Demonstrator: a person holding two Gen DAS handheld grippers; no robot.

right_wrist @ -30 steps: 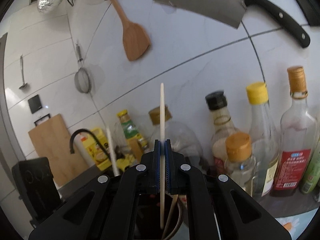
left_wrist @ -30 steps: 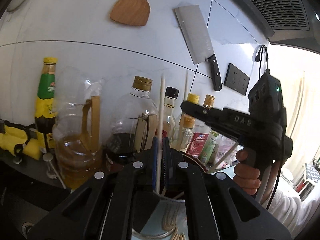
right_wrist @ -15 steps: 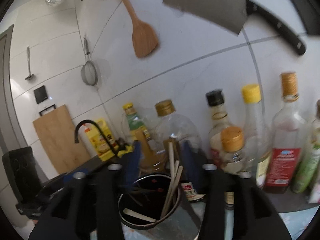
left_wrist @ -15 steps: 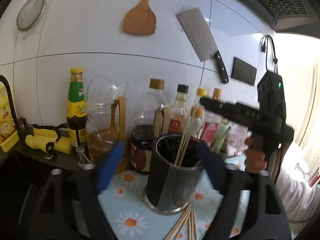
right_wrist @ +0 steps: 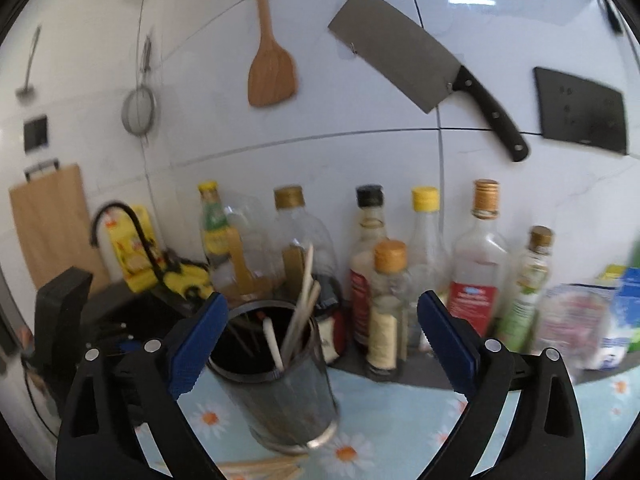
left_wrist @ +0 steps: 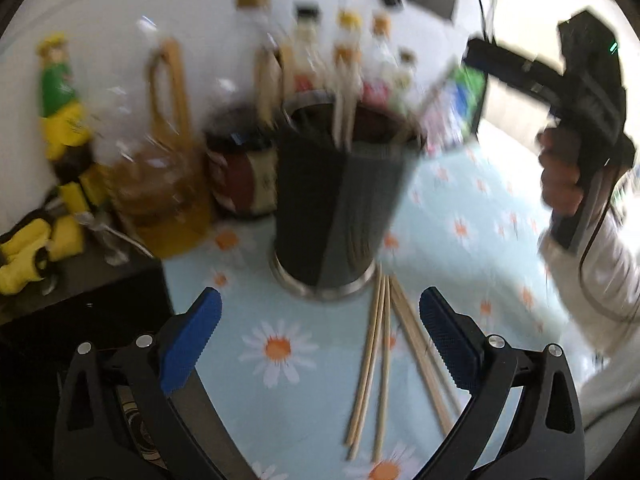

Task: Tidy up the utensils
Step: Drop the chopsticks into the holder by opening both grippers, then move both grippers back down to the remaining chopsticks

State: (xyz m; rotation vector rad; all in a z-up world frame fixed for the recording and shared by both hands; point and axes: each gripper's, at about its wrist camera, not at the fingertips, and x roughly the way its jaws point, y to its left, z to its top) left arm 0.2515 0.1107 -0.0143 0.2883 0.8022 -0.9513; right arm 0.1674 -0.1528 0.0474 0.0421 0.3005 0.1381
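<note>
Both tools are wide open and hold nothing: the left tool (left_wrist: 320, 344) and the right tool (right_wrist: 322, 338). The chopsticks (left_wrist: 380, 364) lie on the tabletop (left_wrist: 480, 216) just beside the dark cup (left_wrist: 336, 200), with more sticks inside it.

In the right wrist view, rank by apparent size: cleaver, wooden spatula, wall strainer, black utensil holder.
1. Cleaver
2. Black utensil holder, though nearness to the camera inflates it
3. Wooden spatula
4. Wall strainer

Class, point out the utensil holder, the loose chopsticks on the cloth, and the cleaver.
utensil holder (left_wrist: 340, 204), left wrist view, dark side wall.
loose chopsticks (left_wrist: 380, 360), left wrist view, mid-shaft.
cleaver (right_wrist: 392, 48), right wrist view, blade centre.
</note>
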